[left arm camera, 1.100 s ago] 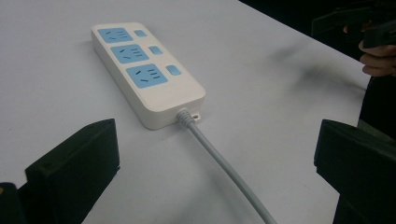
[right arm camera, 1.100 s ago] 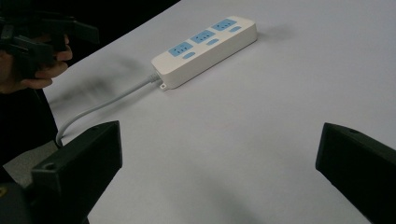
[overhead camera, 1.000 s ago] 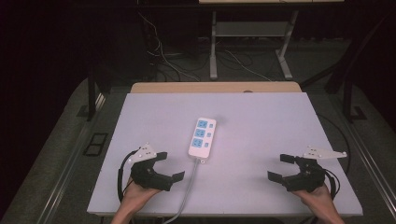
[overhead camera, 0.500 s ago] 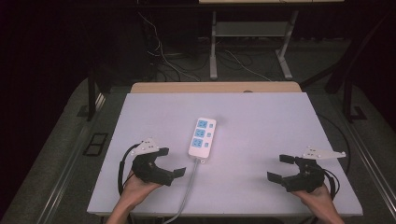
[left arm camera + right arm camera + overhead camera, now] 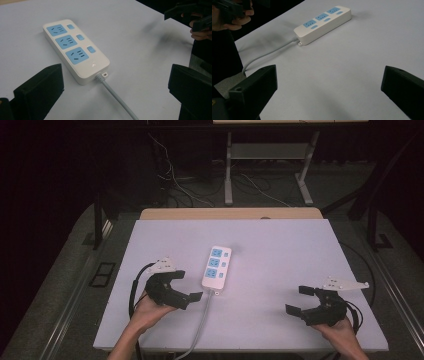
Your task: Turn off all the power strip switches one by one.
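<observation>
- Nearest me, my left gripper [image 5: 186,285] sits at the near left of the table [image 5: 280,245], jaws spread wide and holding nothing. My hand [image 5: 145,312] grips it from behind.
- My right gripper [image 5: 300,300] is at the near right, well apart from the left one, also released with jaws apart and nothing between them.
- Just past my left gripper runs the grey cable [image 5: 202,320], which comes off the table's near edge and leads up to the power strip.
- The power strip [image 5: 217,266] lies flat around the middle of the table, a little left of centre, just beyond and to the right of my left gripper and not touching it. In the left gripper view I see its three blue sockets [image 5: 66,41], each with a blue switch [image 5: 79,37] beside it.
- Farthest off, beyond the table, cables [image 5: 170,175] lie on the dark floor.
</observation>
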A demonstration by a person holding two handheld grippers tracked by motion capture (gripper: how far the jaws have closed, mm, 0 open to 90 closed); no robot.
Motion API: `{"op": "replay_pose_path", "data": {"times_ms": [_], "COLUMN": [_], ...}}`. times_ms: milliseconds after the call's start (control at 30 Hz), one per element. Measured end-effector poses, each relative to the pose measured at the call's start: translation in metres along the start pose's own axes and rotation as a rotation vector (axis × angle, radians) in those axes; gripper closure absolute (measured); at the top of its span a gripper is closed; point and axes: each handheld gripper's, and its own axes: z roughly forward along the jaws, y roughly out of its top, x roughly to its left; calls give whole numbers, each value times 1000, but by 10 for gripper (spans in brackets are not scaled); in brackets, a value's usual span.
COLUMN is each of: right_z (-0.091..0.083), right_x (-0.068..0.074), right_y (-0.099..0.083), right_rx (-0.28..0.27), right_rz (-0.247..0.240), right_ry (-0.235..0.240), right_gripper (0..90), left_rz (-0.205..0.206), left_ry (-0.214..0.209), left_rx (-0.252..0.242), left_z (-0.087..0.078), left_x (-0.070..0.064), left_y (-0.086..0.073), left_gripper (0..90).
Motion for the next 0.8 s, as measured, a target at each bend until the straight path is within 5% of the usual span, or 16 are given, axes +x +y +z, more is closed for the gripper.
{"op": "replay_pose_path", "data": {"times_ms": [800], "right_z": [3], "right_x": [2], "right_y": [0], "right_rx": [6], "right_rz": [-7], "right_ry": [5], "right_gripper": [3], "left_rz": [52], "left_ry": [-27], "left_rx": [84], "left_z": [26], "left_x": [8], "left_y": [34], "left_gripper": [0]}}
